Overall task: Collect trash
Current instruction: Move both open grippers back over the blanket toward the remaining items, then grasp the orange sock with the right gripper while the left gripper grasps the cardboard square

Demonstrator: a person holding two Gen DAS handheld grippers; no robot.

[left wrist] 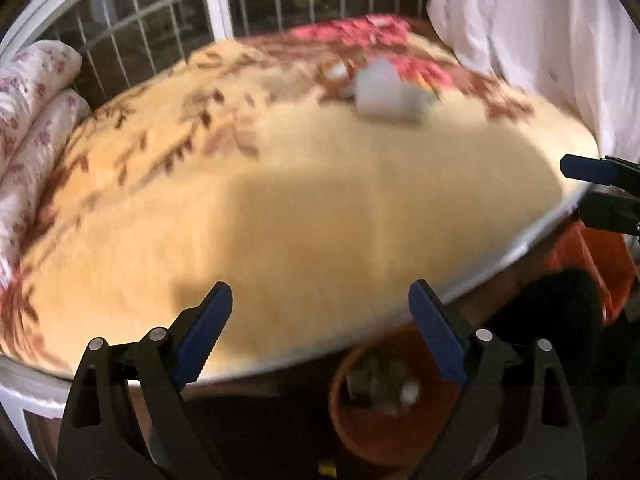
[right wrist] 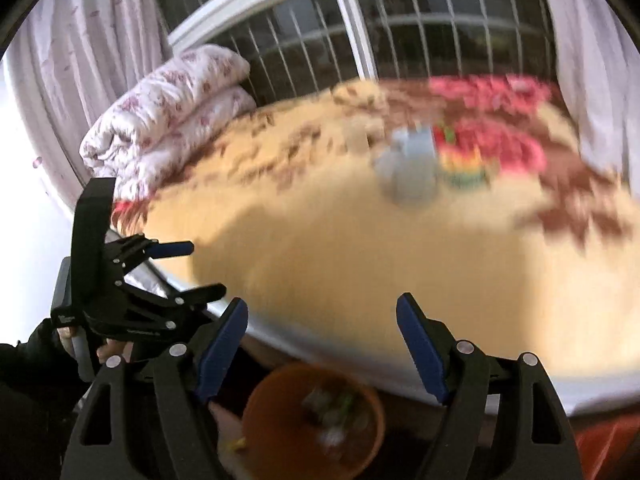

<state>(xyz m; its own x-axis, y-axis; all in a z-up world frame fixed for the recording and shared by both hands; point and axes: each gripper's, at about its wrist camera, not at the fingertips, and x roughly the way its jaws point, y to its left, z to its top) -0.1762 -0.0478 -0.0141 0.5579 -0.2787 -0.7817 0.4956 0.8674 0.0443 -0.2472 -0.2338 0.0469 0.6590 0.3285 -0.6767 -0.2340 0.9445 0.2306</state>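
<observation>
A blurred pale grey-white piece of trash (left wrist: pixel 384 94) lies far across the yellow flowered bedspread (left wrist: pixel 280 208), with a small colourful wrapper (left wrist: pixel 430 90) beside it. Both show in the right wrist view: the pale piece (right wrist: pixel 412 168) and the rainbow wrapper (right wrist: pixel 466 168). An orange bin (left wrist: pixel 384 412) with some trash inside stands on the floor below the bed edge, also in the right wrist view (right wrist: pixel 312 420). My left gripper (left wrist: pixel 320 336) is open and empty over the bed's near edge. My right gripper (right wrist: pixel 322 344) is open and empty above the bin.
A folded floral quilt (right wrist: pixel 168 116) lies at the bed's far left. A barred window (right wrist: pixel 400 28) and white curtains (left wrist: pixel 532 40) stand behind the bed. The right gripper shows at the left view's right edge (left wrist: pixel 600 188); the left gripper shows at left (right wrist: pixel 160 272).
</observation>
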